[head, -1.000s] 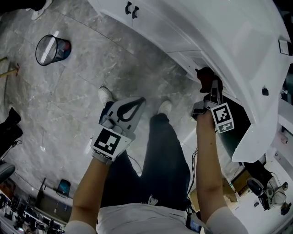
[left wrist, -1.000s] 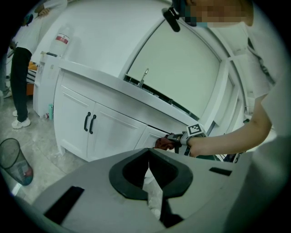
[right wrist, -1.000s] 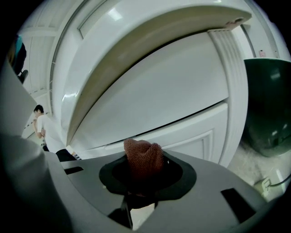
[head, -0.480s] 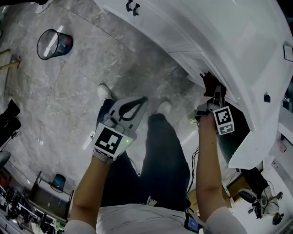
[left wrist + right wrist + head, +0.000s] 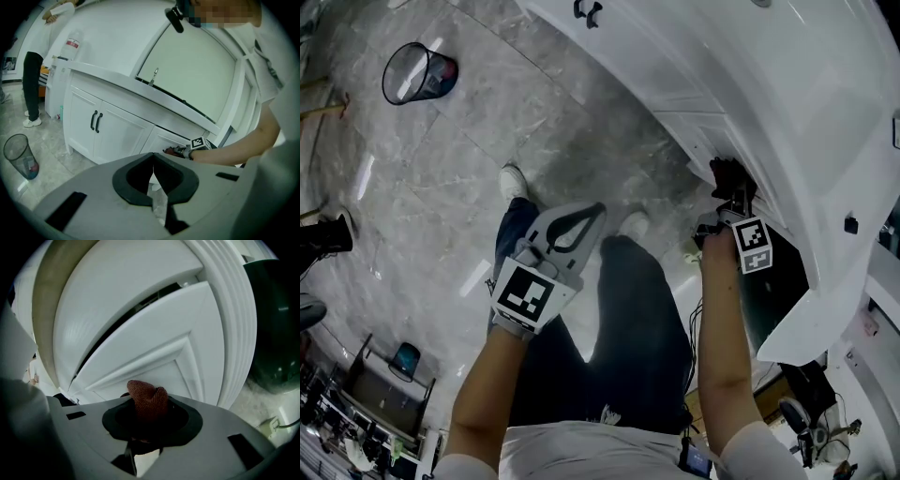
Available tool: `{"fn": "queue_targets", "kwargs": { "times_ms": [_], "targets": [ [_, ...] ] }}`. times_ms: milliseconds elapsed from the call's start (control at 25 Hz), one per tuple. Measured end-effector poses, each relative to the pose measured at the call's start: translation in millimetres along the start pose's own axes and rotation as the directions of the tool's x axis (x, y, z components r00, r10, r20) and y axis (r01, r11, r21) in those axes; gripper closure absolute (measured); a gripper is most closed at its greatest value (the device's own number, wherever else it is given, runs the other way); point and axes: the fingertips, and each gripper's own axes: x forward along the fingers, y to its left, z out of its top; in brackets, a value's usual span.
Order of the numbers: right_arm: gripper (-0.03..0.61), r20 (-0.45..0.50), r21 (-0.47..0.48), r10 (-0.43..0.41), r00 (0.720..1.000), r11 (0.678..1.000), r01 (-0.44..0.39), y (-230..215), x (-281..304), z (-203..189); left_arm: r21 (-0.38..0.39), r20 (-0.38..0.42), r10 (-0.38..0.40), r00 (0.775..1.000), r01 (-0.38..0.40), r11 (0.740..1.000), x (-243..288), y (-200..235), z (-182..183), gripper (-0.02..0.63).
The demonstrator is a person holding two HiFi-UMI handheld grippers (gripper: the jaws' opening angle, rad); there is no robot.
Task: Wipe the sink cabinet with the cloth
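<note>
Rust cloth [image 5: 146, 400] (in right tool [image 5: 146, 414]) sits at sink cabinet door [image 5: 154, 324].

View: the head camera has tilted, so the wastebasket [image 5: 417, 73] sits higher and further right in frame, and the black door handles [image 5: 589, 9] have risen to the top edge.
Cloth: the reddish cloth [image 5: 727, 174] has slid a little along the white sink cabinet [image 5: 675, 66], farther from the handles and nearer the person.
Right gripper: the right gripper [image 5: 730, 192] has travelled with the cloth, its marker cube now slightly lower against the cabinet's edge.
Lower right: more of the cluttered counter corner has dropped out of frame.
</note>
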Motion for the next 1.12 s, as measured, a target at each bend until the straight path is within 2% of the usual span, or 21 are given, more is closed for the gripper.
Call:
{"fn": "queue_targets", "kwargs": {
  "times_ms": [320,720,1000,1120],
  "targets": [
    [0.469,-0.043,0.018,-0.014,0.999,1.000,0.014,-12,26,-27,-0.028,-0.003,0.033,0.999,-0.033,0.999,-1,4,-5,0.603],
    [0.469,-0.009,0.075,-0.025,1.000,0.997,0.026,-11,42,-47,-0.025,-0.018,0.042,0.999,-0.043,0.999,-4,15,-12,0.603],
    [0.469,0.025,0.163,0.007,1.000,0.987,-0.011,17,54,-58,-0.003,-0.033,0.036,0.999,-0.036,0.999,-10,29,-11,0.603],
    [0.469,0.046,0.219,-0.030,0.998,0.976,0.019,25,56,-59,0.010,-0.042,0.022,0.999,-0.022,1.000,-13,33,-9,0.603]
  ]
}}
